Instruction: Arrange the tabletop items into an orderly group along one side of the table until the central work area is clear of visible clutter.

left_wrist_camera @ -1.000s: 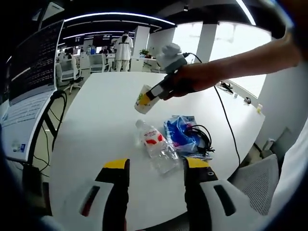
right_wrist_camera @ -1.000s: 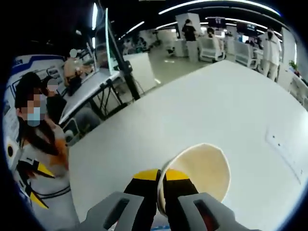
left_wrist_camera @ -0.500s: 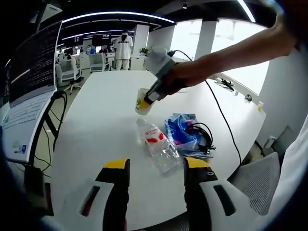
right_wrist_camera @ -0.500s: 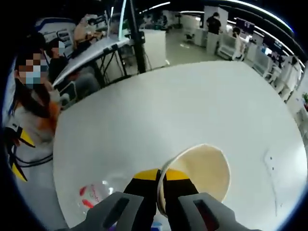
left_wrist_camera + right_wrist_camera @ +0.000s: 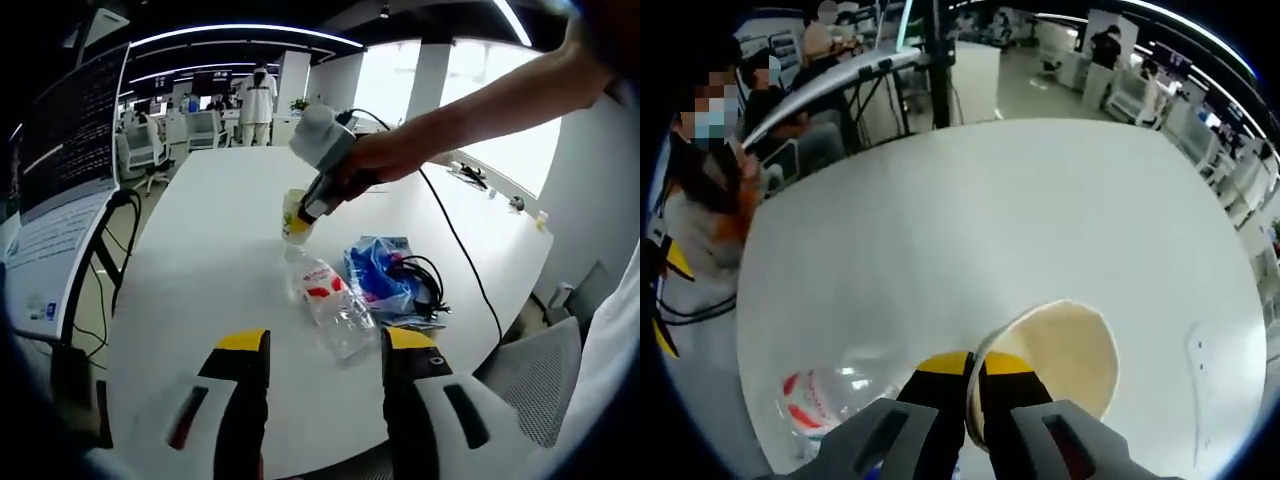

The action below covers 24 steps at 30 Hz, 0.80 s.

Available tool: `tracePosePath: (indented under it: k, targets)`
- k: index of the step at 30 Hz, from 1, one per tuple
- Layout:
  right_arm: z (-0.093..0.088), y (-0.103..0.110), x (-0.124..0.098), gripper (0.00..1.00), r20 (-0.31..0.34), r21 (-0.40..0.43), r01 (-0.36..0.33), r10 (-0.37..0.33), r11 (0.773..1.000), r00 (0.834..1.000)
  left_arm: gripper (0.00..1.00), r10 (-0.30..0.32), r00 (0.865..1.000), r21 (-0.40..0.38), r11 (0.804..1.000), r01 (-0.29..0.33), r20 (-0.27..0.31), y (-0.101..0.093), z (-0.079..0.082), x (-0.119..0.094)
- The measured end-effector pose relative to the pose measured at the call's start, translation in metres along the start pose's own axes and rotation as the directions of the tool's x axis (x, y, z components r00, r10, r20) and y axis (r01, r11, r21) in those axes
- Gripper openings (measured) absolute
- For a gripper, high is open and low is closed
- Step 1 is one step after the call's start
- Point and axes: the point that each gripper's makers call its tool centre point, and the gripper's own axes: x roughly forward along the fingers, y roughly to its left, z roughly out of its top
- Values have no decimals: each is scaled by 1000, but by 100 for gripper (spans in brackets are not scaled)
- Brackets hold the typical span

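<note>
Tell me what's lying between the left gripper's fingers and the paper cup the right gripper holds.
In the left gripper view, a plastic water bottle lies on its side between the left gripper and the paper cup.

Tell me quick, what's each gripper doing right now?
Left gripper: open, holding nothing, above the white table.
Right gripper: shut on the rim of the paper cup.

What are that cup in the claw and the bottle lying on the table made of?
The cup looks like paper: matte cream inside, thin rolled rim. The bottle seems clear thin plastic, glossy and see-through, with a red and white label.
</note>
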Motion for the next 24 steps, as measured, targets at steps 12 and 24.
tracePosePath:
  k: [12, 24]
  targets:
    - [-6, 0, 6, 0, -25, -24, -1, 0, 1000, 1000, 43, -2, 1000, -11, 1000, 2, -2, 0, -3, -1]
    - [-3, 4, 2, 1, -17, -54, 3, -4, 999, 1000, 43, -10, 1000, -6, 1000, 10, -2, -2, -1, 1]
